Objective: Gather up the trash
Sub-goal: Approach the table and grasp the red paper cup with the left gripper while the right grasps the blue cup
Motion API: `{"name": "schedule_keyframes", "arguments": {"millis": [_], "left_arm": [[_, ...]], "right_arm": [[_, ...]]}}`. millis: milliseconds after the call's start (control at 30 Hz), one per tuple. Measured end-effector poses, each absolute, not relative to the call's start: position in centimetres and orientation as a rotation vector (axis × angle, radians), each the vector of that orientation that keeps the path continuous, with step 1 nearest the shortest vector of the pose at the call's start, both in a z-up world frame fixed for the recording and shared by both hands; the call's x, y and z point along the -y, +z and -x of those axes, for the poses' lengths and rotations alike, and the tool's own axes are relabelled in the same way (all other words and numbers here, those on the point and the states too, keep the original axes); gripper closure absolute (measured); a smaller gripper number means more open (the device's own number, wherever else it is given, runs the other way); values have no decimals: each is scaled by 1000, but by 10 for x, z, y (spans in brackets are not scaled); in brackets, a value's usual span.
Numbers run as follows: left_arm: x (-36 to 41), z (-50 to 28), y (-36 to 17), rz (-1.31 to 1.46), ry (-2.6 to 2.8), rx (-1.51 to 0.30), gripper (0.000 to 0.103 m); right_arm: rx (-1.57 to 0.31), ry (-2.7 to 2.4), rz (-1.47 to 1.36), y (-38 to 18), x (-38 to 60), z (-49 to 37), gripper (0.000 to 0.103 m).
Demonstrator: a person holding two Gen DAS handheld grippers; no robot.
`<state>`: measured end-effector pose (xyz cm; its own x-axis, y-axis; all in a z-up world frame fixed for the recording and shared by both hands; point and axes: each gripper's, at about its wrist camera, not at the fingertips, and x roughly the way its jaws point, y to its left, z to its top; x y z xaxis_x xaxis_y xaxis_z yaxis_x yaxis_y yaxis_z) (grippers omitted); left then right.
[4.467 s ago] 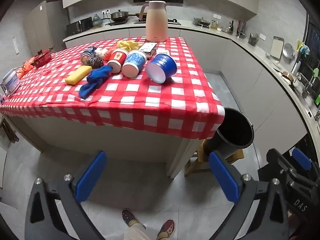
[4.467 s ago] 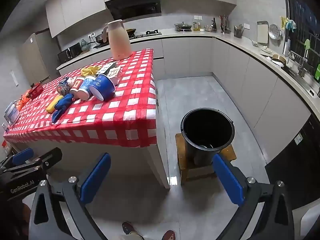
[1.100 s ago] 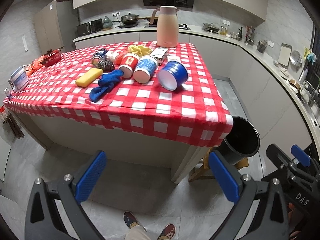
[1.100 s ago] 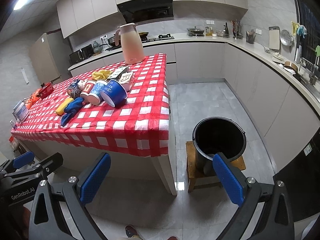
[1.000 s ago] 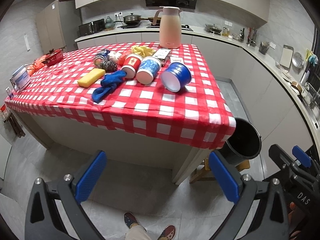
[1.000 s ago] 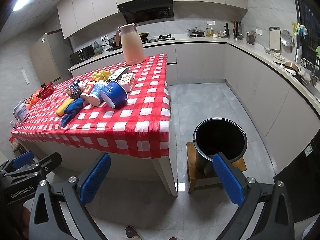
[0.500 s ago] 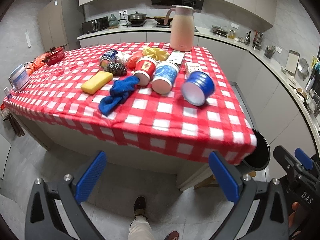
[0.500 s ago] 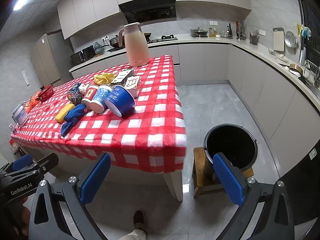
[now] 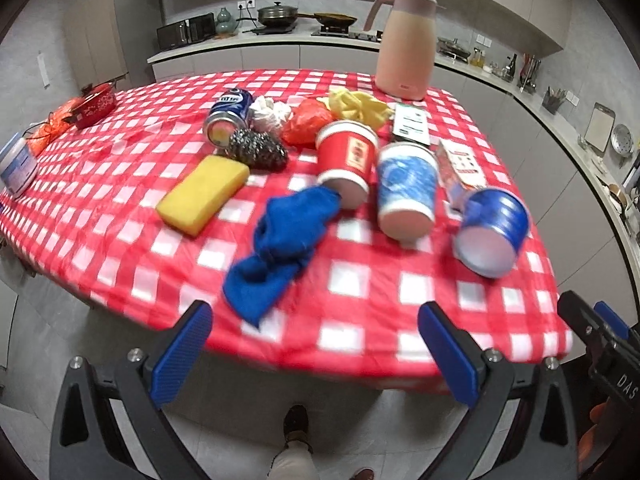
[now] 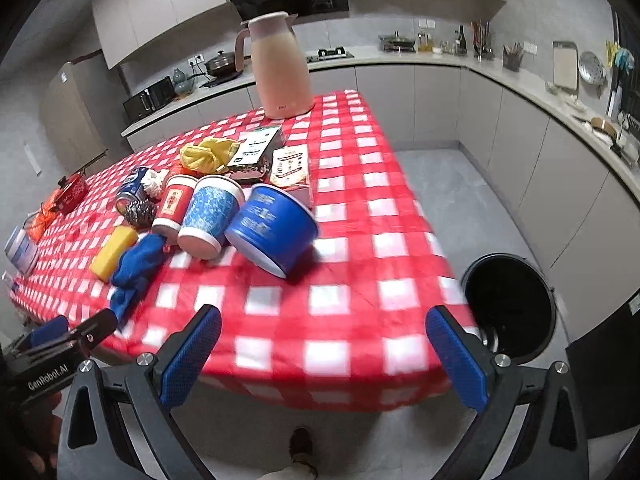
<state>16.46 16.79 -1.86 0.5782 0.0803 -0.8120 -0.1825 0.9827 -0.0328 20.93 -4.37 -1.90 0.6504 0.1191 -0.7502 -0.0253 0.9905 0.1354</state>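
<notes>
The dark blue cup (image 10: 272, 232) is lying on its side on the checkered surface (image 10: 340, 300), mouth pointing toward the near edge, ahead-left of the right gripper (image 10: 324, 354). Both the right and the left gripper (image 9: 316, 354) are hanging released; the right seems nearer, with the black bin (image 10: 510, 312) on the floor beside it.

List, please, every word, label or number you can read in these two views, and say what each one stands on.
"GenRobot.AI": on the left tool, seen from the right wrist.
"DAS": on the right tool, seen from the left wrist; the rest is cut off.
Print on the red cup, light blue cup, dark blue cup, can and packets is too blurred to read.
</notes>
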Motion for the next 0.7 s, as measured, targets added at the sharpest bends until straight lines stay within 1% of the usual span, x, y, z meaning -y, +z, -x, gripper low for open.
{"name": "schedule_keyframes", "arguments": {"millis": [200,700], "left_arm": [[-188,-204,-23,104,107,-961,0],[-204,-288,-36,68,-31,-983,0]], "right_arm": [[-869,38,-124,-23,16,-247,0],[-921,-112,-193,-44,-2,-305,0]]}}
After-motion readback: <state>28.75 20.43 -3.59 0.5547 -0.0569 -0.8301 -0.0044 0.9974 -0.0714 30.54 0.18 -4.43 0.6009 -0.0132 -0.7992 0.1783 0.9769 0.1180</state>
